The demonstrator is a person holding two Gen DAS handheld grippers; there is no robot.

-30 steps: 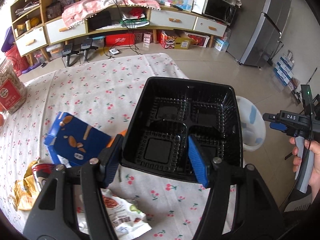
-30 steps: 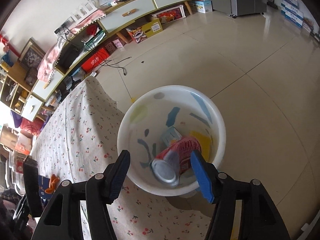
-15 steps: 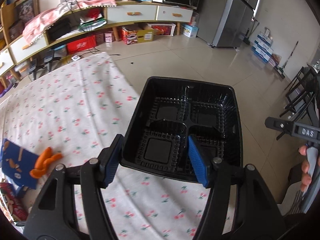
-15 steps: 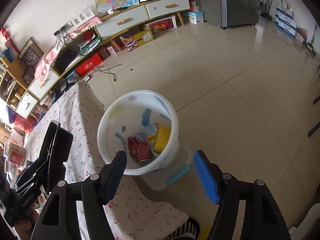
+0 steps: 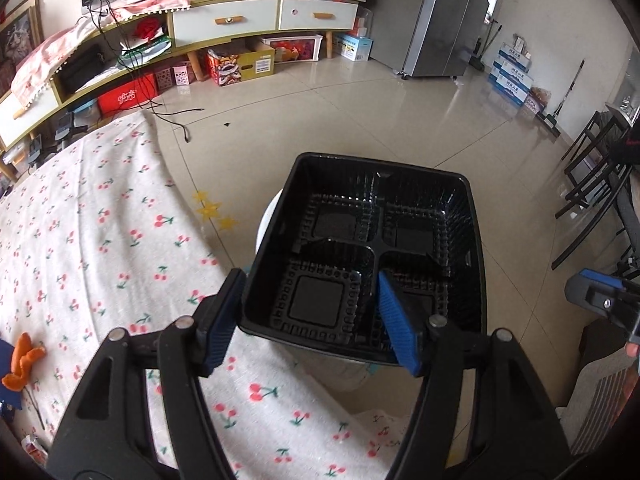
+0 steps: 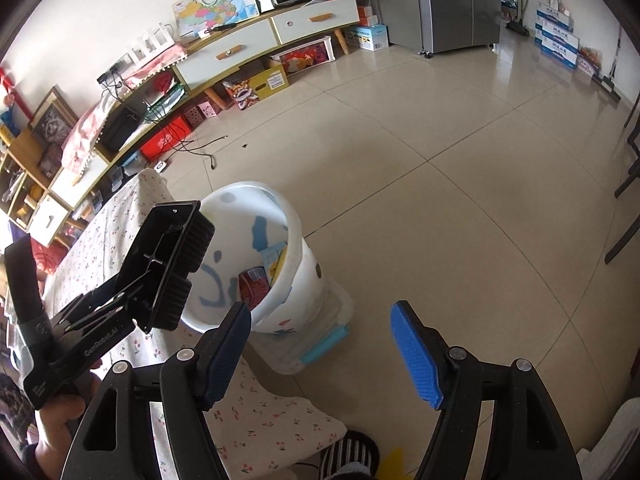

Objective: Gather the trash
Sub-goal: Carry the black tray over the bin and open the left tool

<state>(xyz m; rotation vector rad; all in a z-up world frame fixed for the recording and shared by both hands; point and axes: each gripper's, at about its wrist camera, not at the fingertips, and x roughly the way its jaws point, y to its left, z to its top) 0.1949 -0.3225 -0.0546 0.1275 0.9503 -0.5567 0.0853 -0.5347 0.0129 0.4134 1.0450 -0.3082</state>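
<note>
Here the left gripper (image 5: 310,316), pinching the black compartment tray's (image 5: 372,248) near wall, holds it above the white bin (image 6: 260,256), so release seems next, while the right gripper (image 6: 320,340) hangs spread and empty.

A glossy beige tiled floor (image 6: 420,152) reflects daylight beneath a long curved sideboard with white drawers (image 6: 256,46); a tall grey steel refrigerator (image 5: 452,20) stands by stacked white cardboard boxes (image 6: 558,42), and what may be dark metal chairs (image 5: 592,184) sit opposite.
</note>
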